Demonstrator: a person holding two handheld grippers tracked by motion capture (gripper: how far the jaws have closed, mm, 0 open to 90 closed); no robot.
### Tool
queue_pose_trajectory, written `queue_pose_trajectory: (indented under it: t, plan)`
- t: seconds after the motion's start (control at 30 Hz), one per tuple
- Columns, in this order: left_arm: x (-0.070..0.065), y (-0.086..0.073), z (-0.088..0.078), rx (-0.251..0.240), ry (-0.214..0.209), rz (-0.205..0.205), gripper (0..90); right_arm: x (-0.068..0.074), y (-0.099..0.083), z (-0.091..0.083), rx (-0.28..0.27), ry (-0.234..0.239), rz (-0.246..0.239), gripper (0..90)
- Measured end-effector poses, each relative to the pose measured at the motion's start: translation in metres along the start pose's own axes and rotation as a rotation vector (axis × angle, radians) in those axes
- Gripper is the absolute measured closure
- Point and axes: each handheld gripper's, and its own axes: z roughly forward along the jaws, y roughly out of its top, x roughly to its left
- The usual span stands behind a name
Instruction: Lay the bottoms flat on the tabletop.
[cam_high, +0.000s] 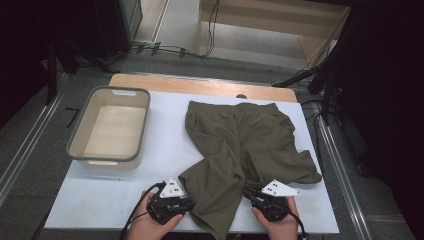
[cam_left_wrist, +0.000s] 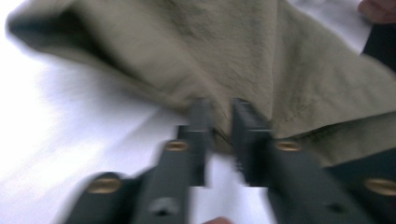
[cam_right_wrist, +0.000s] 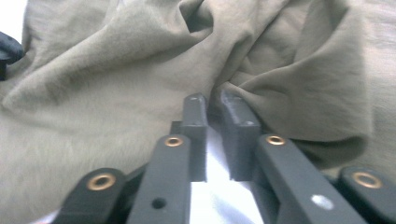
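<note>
A pair of olive-green shorts (cam_high: 245, 145) lies crumpled across the centre and right of the white counter (cam_high: 115, 197), waistband toward the top of the frame, one leg trailing to the bottom edge. At the lower centre, the left tongs (cam_high: 186, 199) sit at that leg's left edge; in the left gripper view, blurred, a narrow gap shows between the jaws at the hem. The right tongs (cam_high: 248, 192) meet the cloth at the lower right, jaws slightly apart with a fold between them. An empty grey-rimmed beige tub (cam_high: 111, 127) stands at the upper left.
</note>
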Motion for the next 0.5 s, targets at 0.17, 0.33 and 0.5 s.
queue_pose_trajectory:
  t: [0.17,0.33,0.5]
  plan:
    - [0.008,0.015,-0.018,-0.086,0.038,0.008,38.0,0.001,0.001,-0.008,-0.017,0.023,0.022,48.3]
    - [0.022,0.036,-0.009,-0.095,0.097,0.010,30.9,0.006,-0.003,-0.013,-0.015,0.016,0.023,40.2]
    - [0.040,0.039,0.018,-0.036,0.150,-0.005,32.6,0.008,-0.009,-0.014,-0.008,0.019,0.025,39.2]
